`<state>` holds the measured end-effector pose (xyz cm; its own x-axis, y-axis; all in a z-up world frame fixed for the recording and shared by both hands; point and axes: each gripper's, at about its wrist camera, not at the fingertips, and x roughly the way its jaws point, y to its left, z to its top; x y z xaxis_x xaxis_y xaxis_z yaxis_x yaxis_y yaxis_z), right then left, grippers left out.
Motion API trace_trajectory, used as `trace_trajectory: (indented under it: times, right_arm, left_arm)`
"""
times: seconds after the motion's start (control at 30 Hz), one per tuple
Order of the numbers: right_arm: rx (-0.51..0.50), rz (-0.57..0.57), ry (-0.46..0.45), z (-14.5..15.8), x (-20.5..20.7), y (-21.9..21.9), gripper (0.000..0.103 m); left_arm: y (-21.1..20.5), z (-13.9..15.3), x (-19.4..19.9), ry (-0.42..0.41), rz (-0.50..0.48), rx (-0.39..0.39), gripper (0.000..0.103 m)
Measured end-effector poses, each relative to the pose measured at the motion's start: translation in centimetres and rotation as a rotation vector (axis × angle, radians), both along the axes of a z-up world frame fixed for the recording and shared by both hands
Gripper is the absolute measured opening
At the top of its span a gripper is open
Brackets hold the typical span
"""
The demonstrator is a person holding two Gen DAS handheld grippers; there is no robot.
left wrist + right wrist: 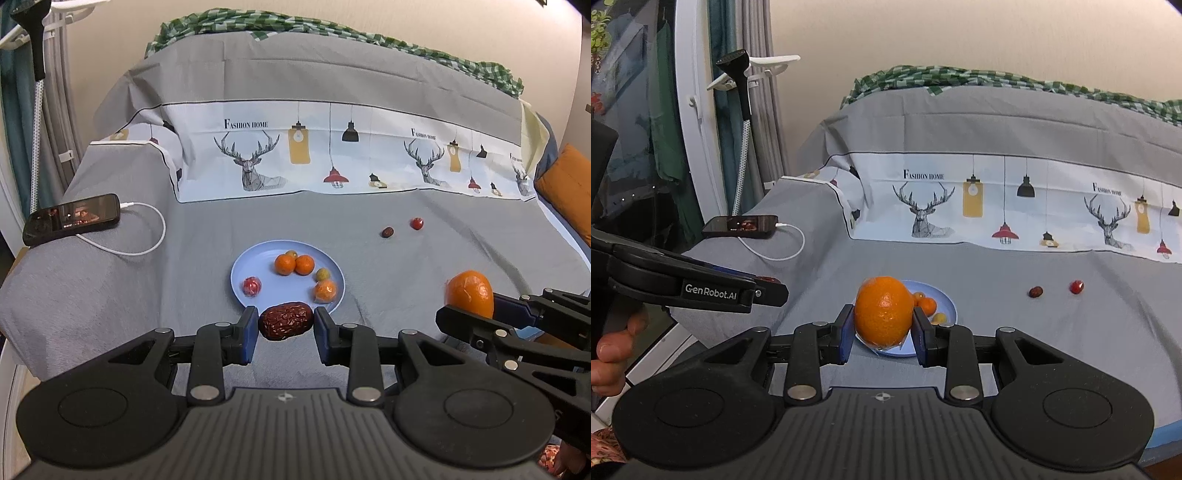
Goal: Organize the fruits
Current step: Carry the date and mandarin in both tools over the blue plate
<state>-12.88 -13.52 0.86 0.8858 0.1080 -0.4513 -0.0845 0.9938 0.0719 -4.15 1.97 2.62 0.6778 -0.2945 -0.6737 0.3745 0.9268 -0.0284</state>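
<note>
While both grippers hover near the plate [242,273], the left gripper [285,326] pinches a date [286,320] crosswise just short of its rim; the right gripper [882,328] clamps an orange [883,314].

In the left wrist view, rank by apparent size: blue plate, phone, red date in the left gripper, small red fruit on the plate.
1. blue plate
2. phone
3. red date, though it is nearest the camera, which enlarges it
4. small red fruit
</note>
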Motion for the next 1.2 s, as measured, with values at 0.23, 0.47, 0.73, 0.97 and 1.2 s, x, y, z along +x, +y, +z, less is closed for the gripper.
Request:
trace_trajectory:
  times: [0.23,0.47,0.73,0.97,1.2]
  right_arm:
    - [0.013,-0.005,0.044,-0.9,1.5,-0.4,0.033]
    - [0.030,-0.026,0.086,-1.9,3.0,-1.1,0.033]
    - [0.057,-0.047,0.141,-3.5,5.4,-2.3,0.033]
    - [0.061,-0.041,0.178,-4.6,7.8,-2.5,0.033]
    - [0.064,-0.033,0.226,-5.9,10.2,-2.2,0.033]
  left_arm:
    - [-0.5,-0.9,1.5,0.031,-0.011,0.022,0.036]
    - [-1.4,-1.4,3.7,0.049,-0.019,0.033,0.036]
    - [-2.0,-2.9,6.6,0.092,-0.008,0.057,0.036]
    - [-2.3,-3.7,9.3,0.114,-0.002,0.070,0.036]
    - [-2.2,-4.8,11.9,0.133,0.004,0.082,0.036]
